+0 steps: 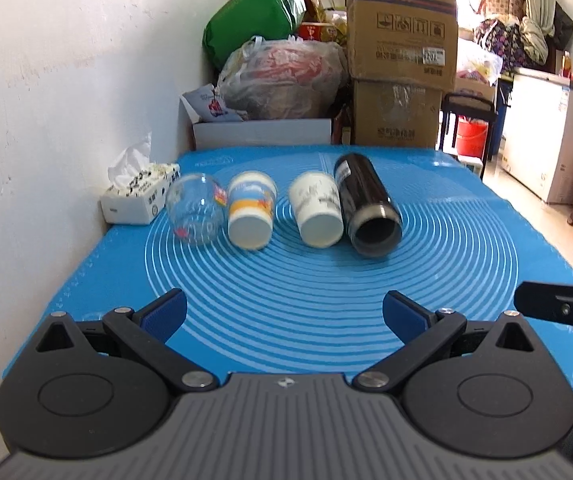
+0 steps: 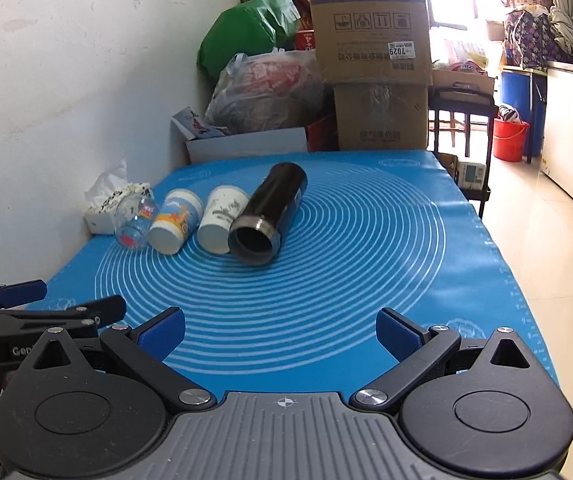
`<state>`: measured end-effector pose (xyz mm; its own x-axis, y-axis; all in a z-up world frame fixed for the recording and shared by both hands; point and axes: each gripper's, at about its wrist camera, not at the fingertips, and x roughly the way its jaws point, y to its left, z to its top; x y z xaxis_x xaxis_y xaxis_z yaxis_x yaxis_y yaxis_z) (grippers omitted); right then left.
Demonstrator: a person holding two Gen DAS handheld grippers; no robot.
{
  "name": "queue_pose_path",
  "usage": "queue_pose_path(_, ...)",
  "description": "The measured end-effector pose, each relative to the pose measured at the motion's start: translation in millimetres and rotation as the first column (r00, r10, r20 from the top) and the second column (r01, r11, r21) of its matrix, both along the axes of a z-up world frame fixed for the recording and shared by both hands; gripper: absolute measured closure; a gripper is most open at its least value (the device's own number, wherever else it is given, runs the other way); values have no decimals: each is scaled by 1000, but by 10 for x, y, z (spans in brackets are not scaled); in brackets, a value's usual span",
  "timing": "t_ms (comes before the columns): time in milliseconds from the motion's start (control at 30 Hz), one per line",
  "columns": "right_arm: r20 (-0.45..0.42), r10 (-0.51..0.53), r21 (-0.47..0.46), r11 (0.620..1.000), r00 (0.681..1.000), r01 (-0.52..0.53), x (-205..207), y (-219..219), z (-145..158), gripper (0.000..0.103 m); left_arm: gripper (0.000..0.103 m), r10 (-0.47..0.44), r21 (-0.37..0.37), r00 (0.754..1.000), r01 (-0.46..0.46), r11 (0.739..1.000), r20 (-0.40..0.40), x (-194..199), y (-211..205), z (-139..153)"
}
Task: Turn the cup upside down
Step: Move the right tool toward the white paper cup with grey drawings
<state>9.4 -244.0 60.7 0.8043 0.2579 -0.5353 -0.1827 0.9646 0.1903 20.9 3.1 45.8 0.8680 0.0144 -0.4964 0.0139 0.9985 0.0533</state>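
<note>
While four drinking vessels lie on their sides in a row across the far half of the blue silicone mat with white concentric rings [image 1: 326, 300], both hand-held grippers hover over its near edge with nothing between their fingers. The left gripper [image 1: 284, 314] has its blue-padded fingers spread wide apart above bare mat, and the right gripper [image 2: 280, 330] is spread just as wide; each shows at the side of the other's view, the right one at the right edge of the left wrist view and the left one at the left edge of the right wrist view.

Farthest left in the row lies a clear glass cup with red print [image 1: 196, 210], just beside a white tissue box with a tissue sticking up [image 1: 136, 196] that sits against the white wall. Next to the glass, touching or nearly touching it, is a white paper cup with blue and orange bands [image 1: 250, 210], its closed base turned toward the near side. A small gap of mat separates it from a white paper cup with a grey ink drawing [image 1: 318, 210], base also toward the near side. Close against that cup's right side lies a black cylindrical metal flask [image 1: 366, 204], its open, threaded mouth facing the near side. All four are well apart from the grippers.

Beyond the far edge of the mat stand stacked brown cardboard boxes [image 1: 402, 52], with a green bag [image 1: 254, 20] and a clear plastic bag of red items [image 1: 282, 76] to their left.
</note>
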Motion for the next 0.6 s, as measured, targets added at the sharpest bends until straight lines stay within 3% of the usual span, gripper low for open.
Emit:
queue_pose_path(300, 8, -16, 4, 1000, 1000, 16, 420, -123, 111, 0, 0, 6, 36, 999, -8, 999, 44, 344, -45, 147)
queue_pose_path(600, 25, -51, -15, 999, 998, 52, 838, -248, 145, 0, 0, 18, 50, 999, -20, 999, 43, 1016, -154, 148)
